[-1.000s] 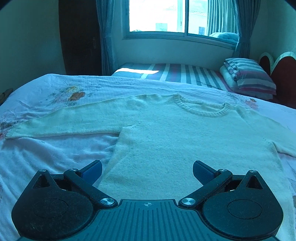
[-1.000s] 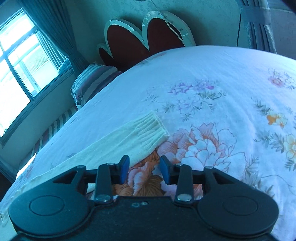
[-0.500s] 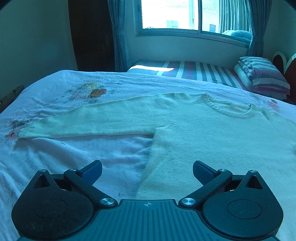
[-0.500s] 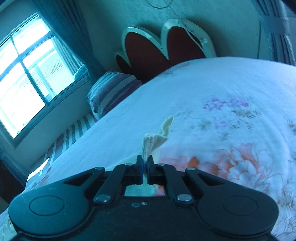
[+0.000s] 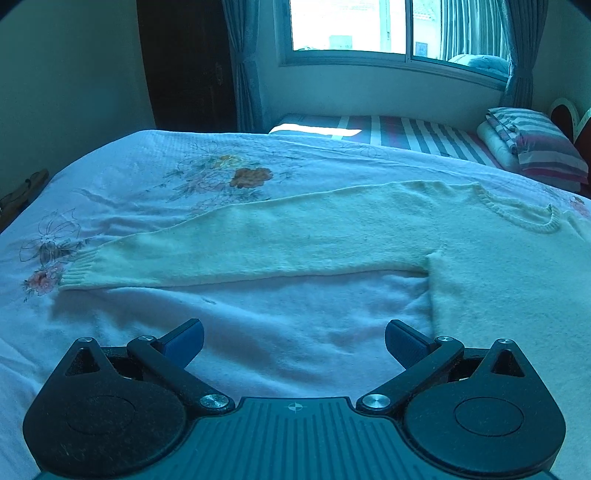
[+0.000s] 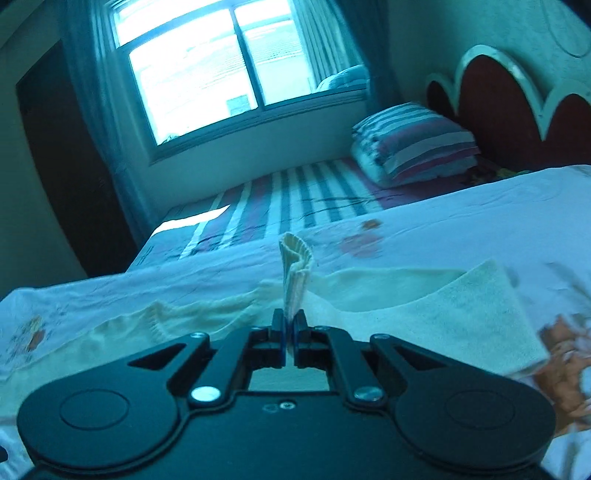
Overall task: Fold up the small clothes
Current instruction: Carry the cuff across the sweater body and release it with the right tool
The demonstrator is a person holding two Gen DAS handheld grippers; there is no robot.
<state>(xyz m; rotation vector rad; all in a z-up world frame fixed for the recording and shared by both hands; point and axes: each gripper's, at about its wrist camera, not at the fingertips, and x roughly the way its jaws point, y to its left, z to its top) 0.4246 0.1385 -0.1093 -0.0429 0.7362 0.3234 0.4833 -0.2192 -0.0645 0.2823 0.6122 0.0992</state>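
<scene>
A cream knit sweater [image 5: 480,266] lies flat on the flowered bedspread [image 5: 147,177]. Its left sleeve [image 5: 240,247] stretches out to a ribbed cuff [image 5: 79,273] at the left. My left gripper [image 5: 293,341] is open and empty, low over the bedspread below that sleeve, its right finger near the sweater's side edge. My right gripper [image 6: 290,326] is shut on the ribbed cuff of the right sleeve [image 6: 295,266], which stands up between the jaws. The lifted sleeve [image 6: 461,314] folds back over the sweater body [image 6: 192,321].
A striped mattress [image 5: 406,133] and a folded striped quilt [image 5: 532,147] lie beyond the bedspread under the window [image 5: 354,26]. A red scalloped headboard [image 6: 509,103] stands at the right. A dark doorway [image 5: 184,62] is at the back left.
My right gripper shut on the right cuff, lifted it and swung it over toward the sweater body. My left gripper slid left along the sweater's lower edge toward the left sleeve, still open.
</scene>
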